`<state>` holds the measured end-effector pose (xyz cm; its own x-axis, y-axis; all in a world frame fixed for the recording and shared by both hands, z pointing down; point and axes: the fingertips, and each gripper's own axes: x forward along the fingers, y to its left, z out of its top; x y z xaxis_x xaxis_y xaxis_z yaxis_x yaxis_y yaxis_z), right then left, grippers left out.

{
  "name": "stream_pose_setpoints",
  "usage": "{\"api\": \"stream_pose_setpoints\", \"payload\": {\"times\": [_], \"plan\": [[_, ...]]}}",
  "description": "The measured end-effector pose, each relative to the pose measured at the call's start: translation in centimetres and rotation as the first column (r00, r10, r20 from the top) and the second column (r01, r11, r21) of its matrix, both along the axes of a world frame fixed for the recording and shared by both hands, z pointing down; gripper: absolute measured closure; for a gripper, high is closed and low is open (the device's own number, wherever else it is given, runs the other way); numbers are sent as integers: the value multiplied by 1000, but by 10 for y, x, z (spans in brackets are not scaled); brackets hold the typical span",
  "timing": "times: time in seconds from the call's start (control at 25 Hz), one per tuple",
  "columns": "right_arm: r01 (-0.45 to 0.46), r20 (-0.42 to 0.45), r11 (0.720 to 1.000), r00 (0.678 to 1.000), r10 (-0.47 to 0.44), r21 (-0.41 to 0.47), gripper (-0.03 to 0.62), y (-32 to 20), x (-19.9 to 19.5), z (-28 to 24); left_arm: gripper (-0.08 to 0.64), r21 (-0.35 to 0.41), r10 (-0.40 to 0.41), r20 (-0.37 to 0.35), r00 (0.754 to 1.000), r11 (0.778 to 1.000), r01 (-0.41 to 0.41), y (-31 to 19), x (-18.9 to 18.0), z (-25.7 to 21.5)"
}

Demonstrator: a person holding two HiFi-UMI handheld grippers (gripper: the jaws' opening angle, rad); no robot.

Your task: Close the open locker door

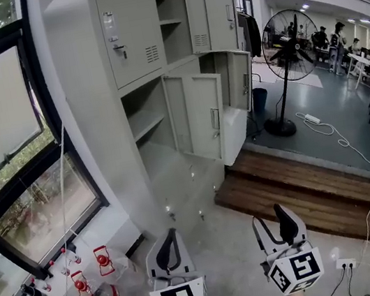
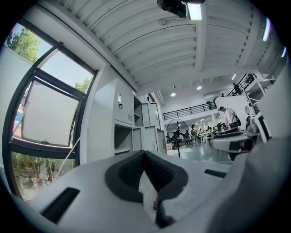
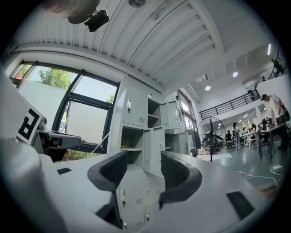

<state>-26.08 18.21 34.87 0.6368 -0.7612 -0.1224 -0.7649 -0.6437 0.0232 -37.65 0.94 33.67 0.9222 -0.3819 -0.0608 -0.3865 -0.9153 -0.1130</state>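
- Two grippers show low in the head view, well apart from the lockers. The left gripper [image 1: 169,237] has its jaws together, and the right gripper [image 1: 270,221] has them wide with nothing between.
- Only the head view shows the grey floor [image 1: 208,239] and the wooden step [image 1: 298,187]. The gripper views show the ribbed ceiling [image 2: 150,50] instead.
- A large window [image 1: 6,140] is at the left, and a standing fan [image 1: 289,37] is at the right.
- The open locker door [image 1: 197,117] is grey metal. It stands swung out from the lower row of the locker bank [image 1: 128,26], beside a compartment with one shelf [image 1: 146,119].
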Motion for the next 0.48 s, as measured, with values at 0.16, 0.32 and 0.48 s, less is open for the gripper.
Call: {"api": "stream_pose_setpoints", "payload": {"times": [0.16, 0.32, 0.48], "plan": [[-5, 9, 1000, 1000, 5, -4, 362, -14, 7, 4, 560, 24, 3, 9, 1000, 1000, -3, -18, 8, 4], [-7, 15, 1000, 1000, 8, -6, 362, -21, 17, 6, 560, 20, -2, 17, 1000, 1000, 2, -29, 18, 6], [-16, 31, 1000, 999, 16, 9, 362, -24, 34, 8, 560, 25, 4, 27, 1000, 1000, -5, -35, 35, 9]]}}
